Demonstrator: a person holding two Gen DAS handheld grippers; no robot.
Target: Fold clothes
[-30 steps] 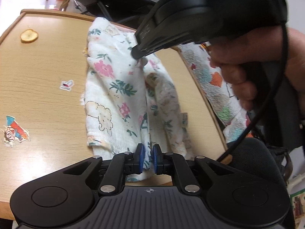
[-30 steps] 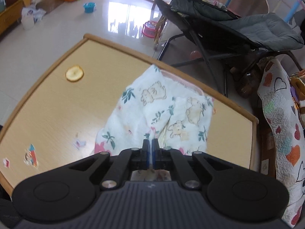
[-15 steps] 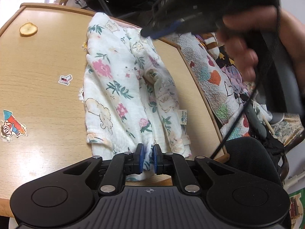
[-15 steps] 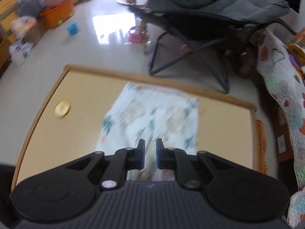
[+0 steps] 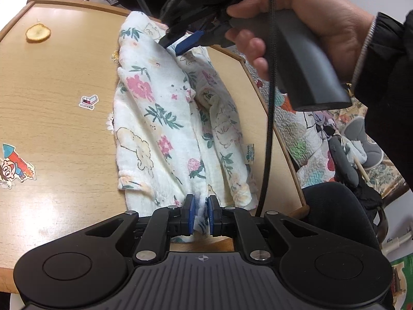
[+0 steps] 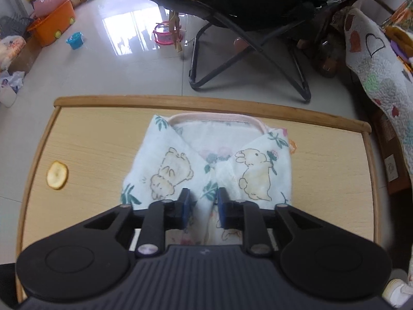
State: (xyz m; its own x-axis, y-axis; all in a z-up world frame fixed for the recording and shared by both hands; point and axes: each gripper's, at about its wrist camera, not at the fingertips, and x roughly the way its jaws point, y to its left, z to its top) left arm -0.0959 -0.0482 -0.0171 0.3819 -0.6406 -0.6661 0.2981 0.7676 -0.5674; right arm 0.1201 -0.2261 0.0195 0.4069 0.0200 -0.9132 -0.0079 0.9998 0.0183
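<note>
White floral garment point(image 5: 165, 118) lies folded lengthwise at the bench's point(image 5: 64, 98) right edge; the right tool point(image 6: 201, 204) has let go, jaws opening over the collar end, while the left tool point(image 5: 200, 214) stays clamped on the hem, readying the next fold.

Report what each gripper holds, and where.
The left gripper pinches the floral garment at its near edge. The right gripper, jaws opening, holds nothing.

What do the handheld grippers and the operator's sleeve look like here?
Both are black, ribbed-top bodies with round side discs, silver pivot pins and blue pads: left gripper, right gripper. The right one has a grey handle and black cable. Right hand wears a dark zipped sleeve.
</note>
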